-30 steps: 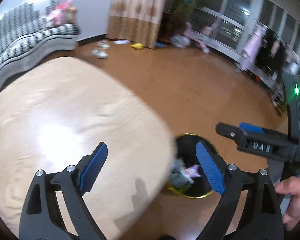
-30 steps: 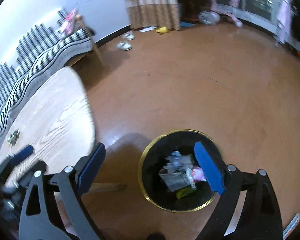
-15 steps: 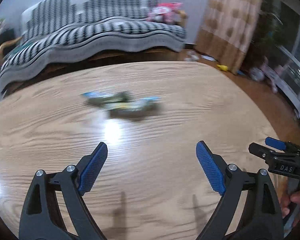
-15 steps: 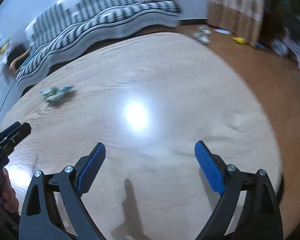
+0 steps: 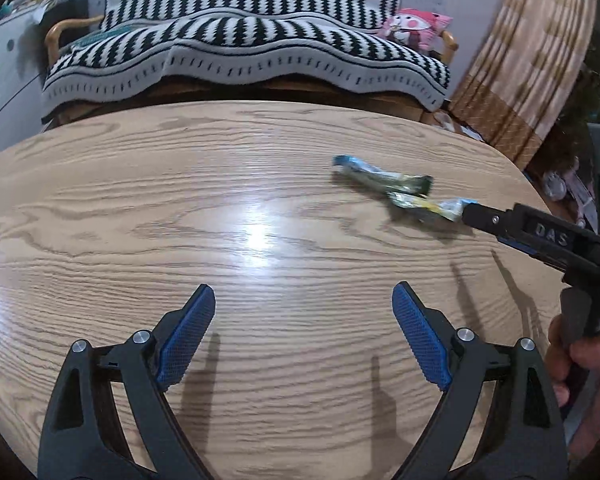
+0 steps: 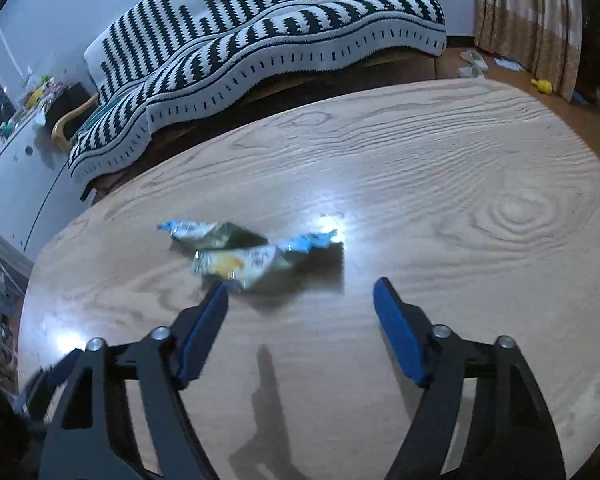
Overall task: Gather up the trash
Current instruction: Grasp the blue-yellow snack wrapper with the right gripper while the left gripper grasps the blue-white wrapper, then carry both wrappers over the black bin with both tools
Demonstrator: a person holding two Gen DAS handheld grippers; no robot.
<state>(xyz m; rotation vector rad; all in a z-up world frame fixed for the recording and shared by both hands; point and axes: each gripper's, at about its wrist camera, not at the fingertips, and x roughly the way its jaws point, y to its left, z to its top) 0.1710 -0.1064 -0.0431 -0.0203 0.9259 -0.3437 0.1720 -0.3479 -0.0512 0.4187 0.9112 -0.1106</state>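
Note:
Two crumpled snack wrappers lie overlapping on the wooden table (image 5: 180, 208): a blue-and-green one (image 5: 380, 176) (image 6: 208, 234) and a yellow-and-white one with a blue end (image 5: 428, 204) (image 6: 244, 262). My right gripper (image 6: 300, 286) hovers just short of them, its jaws closing; the yellow wrapper lies just ahead of its left fingertip, with nothing pressed between the pads. In the left wrist view, the right gripper (image 5: 470, 214) comes in from the right, its tip at the wrapper's blue end. My left gripper (image 5: 302, 292) stands open and empty over bare table, nearer and to the left of the wrappers.
A sofa with a black-and-white striped cover (image 5: 240, 52) runs along the table's far side, a pink plush toy (image 5: 416, 28) on it. A curtain (image 5: 528, 60) hangs at the right; shoes (image 6: 472, 64) lie on the floor. A hand (image 5: 584, 368) holds the right gripper.
Both views swung from the floor and the black trash bin onto the table. The wrappers came closer, and the right jaws have narrowed. The left jaws keep their width.

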